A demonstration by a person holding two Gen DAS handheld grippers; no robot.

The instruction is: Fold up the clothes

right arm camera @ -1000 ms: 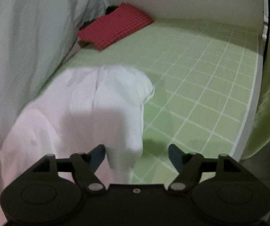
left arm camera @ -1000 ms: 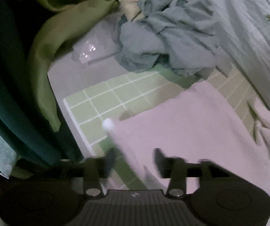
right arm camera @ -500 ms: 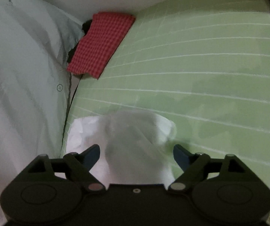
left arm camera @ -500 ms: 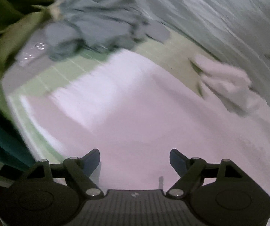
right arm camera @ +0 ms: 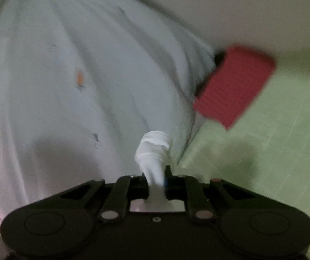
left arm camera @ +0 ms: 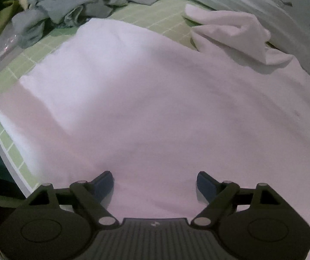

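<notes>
Left gripper (left arm camera: 155,183): spread wide, over white garment (left arm camera: 146,99).
Right gripper (right arm camera: 156,178): pinched white cloth (right arm camera: 153,151).
Free room: green sheet (right arm camera: 284,147), frame right.

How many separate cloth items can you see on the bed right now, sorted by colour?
White: 1, the white garment spread flat, a bunched piece of it pinched in the right gripper
Grey-blue: 1 crumpled grey-blue pile; items inside cannot be told apart
Red: 1 folded red checked cloth
Total: 3
The open left gripper holds nothing.
</notes>
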